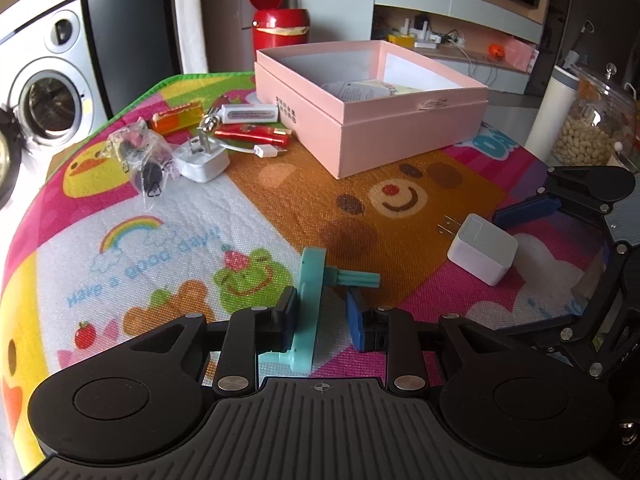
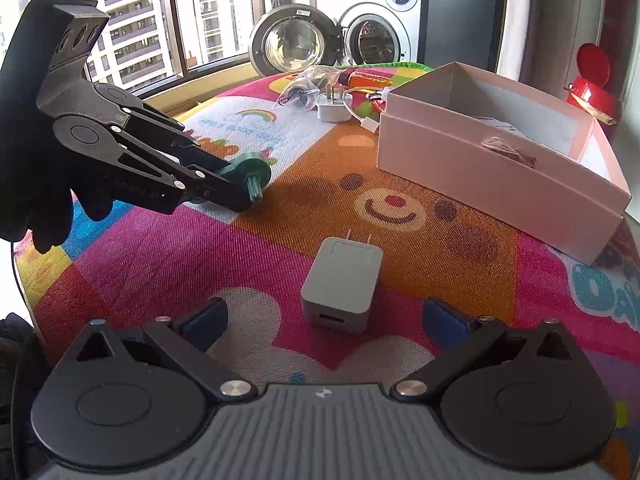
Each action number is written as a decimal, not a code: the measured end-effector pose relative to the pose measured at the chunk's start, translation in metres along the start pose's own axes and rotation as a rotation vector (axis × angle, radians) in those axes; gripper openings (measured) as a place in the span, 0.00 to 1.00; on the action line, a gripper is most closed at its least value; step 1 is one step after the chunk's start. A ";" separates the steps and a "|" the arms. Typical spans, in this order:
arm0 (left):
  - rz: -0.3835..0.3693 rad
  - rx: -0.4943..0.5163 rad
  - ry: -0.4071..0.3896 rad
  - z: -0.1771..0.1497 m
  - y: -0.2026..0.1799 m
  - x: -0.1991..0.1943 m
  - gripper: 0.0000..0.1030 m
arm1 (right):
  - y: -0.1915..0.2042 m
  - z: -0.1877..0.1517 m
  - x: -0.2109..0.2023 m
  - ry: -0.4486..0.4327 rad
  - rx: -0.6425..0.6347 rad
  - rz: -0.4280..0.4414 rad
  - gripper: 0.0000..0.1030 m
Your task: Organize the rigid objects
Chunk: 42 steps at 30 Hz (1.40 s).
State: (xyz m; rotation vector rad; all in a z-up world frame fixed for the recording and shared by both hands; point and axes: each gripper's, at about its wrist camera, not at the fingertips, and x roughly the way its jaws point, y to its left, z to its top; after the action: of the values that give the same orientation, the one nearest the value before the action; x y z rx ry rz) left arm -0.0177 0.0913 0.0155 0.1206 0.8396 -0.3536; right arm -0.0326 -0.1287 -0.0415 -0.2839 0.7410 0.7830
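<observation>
Your right gripper (image 2: 324, 316) gapes open around the white USB charger (image 2: 342, 280), untouched; your left gripper (image 1: 320, 312) clamps the teal plastic part (image 1: 310, 300).

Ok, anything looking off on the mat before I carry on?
The teal plastic piece sits crooked in the left gripper: its disc leans on one finger, with a gap to the other, so I can't tell whether it's gripped. Nothing looks spilled or broken.
</observation>
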 end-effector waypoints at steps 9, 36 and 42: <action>-0.047 0.121 0.029 -0.007 -0.011 -0.009 0.35 | -0.001 -0.001 0.000 -0.012 -0.015 0.001 1.00; -0.009 0.078 -0.016 -0.005 -0.024 -0.003 0.48 | -0.005 0.009 -0.001 -0.039 0.039 -0.044 0.72; 0.001 0.091 -0.029 -0.007 -0.035 -0.016 0.46 | -0.007 0.016 -0.015 -0.030 0.015 -0.049 0.31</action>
State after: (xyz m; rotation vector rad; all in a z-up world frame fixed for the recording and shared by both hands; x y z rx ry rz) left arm -0.0447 0.0644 0.0241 0.1998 0.7947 -0.3914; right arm -0.0266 -0.1341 -0.0193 -0.2756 0.7093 0.7334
